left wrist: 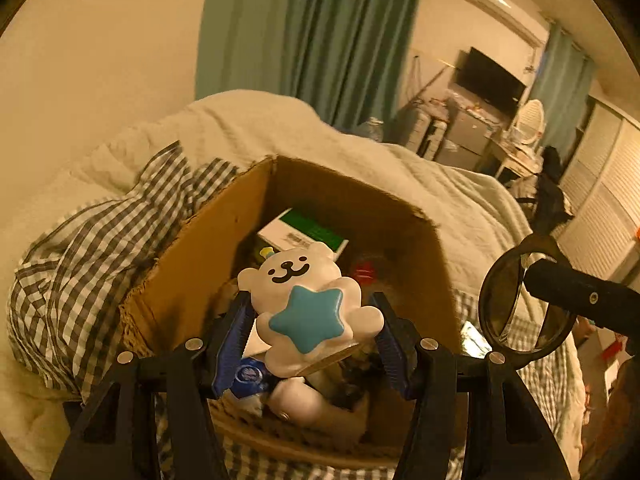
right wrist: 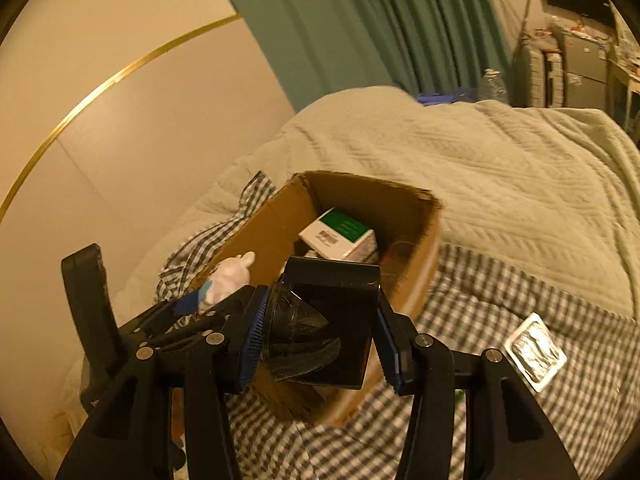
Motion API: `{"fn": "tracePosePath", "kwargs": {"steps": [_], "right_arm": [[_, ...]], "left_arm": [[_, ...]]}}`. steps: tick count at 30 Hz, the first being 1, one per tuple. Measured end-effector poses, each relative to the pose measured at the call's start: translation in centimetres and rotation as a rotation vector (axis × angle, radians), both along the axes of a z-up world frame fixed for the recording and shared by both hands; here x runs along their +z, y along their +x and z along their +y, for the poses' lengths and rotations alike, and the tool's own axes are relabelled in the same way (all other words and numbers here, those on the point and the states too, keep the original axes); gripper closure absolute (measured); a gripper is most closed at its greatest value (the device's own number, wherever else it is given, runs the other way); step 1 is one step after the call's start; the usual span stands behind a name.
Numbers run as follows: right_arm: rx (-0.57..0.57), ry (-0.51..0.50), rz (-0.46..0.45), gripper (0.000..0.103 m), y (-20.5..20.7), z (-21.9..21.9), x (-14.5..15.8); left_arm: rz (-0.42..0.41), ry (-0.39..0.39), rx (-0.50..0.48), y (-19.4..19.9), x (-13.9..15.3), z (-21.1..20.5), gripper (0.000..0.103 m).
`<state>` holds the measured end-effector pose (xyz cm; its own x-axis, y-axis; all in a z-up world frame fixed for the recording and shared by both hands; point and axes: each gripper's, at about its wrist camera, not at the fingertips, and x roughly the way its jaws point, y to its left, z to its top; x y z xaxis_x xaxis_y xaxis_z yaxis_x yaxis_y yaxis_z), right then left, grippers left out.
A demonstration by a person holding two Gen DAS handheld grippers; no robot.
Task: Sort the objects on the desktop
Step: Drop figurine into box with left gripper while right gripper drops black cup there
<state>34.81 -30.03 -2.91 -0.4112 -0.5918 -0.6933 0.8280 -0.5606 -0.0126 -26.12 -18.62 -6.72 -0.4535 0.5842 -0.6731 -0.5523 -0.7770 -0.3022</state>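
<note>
My left gripper [left wrist: 311, 308] is shut on a white bear toy with a blue star [left wrist: 308, 304], held above an open cardboard box [left wrist: 224, 216]. My right gripper [right wrist: 320, 308] is shut on dark sunglasses [right wrist: 316, 324] over the box's near right corner [right wrist: 432, 240]. In the left wrist view the sunglasses [left wrist: 504, 304] hang at the right, pinched by a black finger [left wrist: 580, 300]. The right wrist view shows the bear toy [right wrist: 232, 276] at the left. A green and white carton [left wrist: 308, 232] lies inside the box with several other items.
The box rests on a bed with a checked sheet [right wrist: 500, 380] and a pale quilt [right wrist: 480, 152]. A silver foil packet [right wrist: 536, 352] lies on the sheet to the right. A teal curtain [left wrist: 320, 40] and a cluttered desk with a screen [left wrist: 488, 76] stand beyond.
</note>
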Motion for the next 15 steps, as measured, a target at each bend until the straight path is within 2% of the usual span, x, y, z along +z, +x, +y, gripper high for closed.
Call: {"fn": "tracePosePath", "kwargs": {"steps": [4, 7, 8, 10, 15], "right_arm": [[0.021, 0.001, -0.005, 0.054, -0.9, -2.0, -1.0], [0.019, -0.018, -0.019, 0.044, -1.9, -2.5, -1.5], [0.014, -0.021, -0.019, 0.042, -2.2, -2.4, -1.5], [0.000, -0.023, -0.011, 0.042, -2.9, -2.1, -1.4], [-0.062, -0.013, 0.001, 0.042, -5.4, -0.7, -1.0]], "left_arm": [[0.014, 0.011, -0.002, -1.0, -0.4, 0.8, 0.043], [0.034, -0.008, 0.006, -1.5, -0.6, 1.9, 0.041], [0.034, -0.012, 0.009, -1.6, -0.7, 2.2, 0.039], [0.020, -0.018, 0.024, -1.9, -1.0, 2.7, 0.019], [-0.009, -0.033, 0.054, -1.9, -1.3, 3.8, 0.014]]}}
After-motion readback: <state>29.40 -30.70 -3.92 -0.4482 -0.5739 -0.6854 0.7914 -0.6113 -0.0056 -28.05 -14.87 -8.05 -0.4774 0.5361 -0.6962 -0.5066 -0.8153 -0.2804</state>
